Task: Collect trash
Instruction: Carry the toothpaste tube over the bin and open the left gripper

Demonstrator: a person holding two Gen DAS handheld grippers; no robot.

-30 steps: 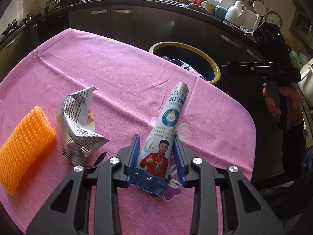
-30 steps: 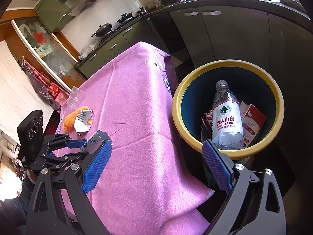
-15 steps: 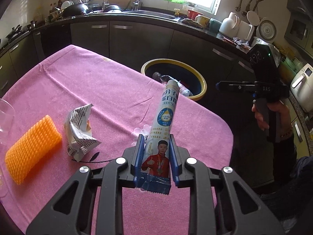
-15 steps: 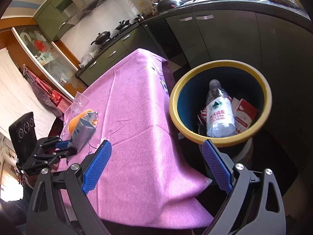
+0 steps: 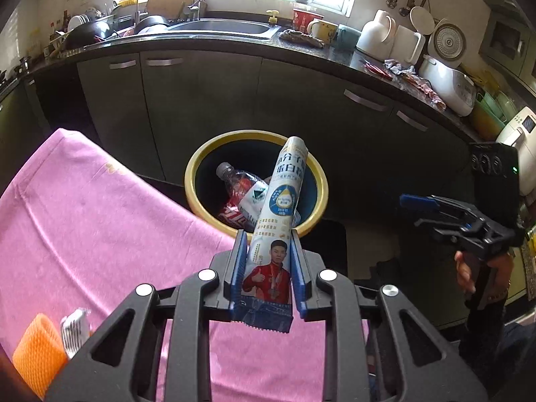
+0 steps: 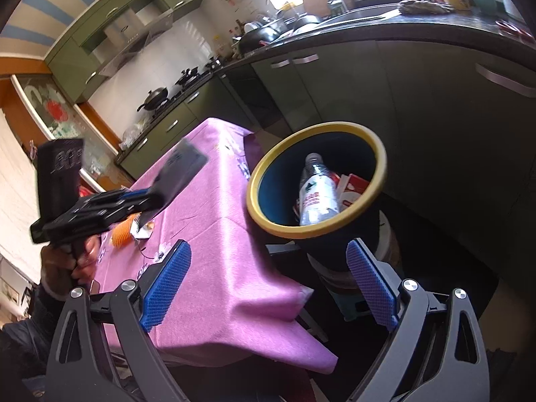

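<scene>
In the left wrist view, the left gripper (image 5: 266, 254) pinches a long soft packet (image 5: 279, 221) between its blue pads. The packet is white on top and blue at the bottom, with a zigzag cut edge. It sticks up and out, and its round top shows in front of the bin (image 5: 201, 164). The bin is round, with a smooth yellow rim and a dark blue inside. A clear bottle (image 5: 243, 184) and some red wrappers lie in it. The bin stands just past the edge of the table, which has a fuzzy pink cloth (image 5: 83, 227) over it. Near the low left corner lie an orange net sleeve (image 5: 38, 355) and a crumpled wrapper (image 5: 77, 331). The right gripper (image 5: 415, 202) hangs off to the right over the dark floor, with free room between it and the bin. In the right wrist view, the right gripper (image 6: 271, 281) has its bumpy blue pads spread wide with nothing in them. The cloth (image 6: 217, 251) hangs down over the table corner. The bin (image 6: 268, 171) stands close beside that corner, and dark cupboards curve behind it. The left gripper (image 6: 147, 197) is up over the table, and its packet (image 6: 179, 171) looks blurry here.
</scene>
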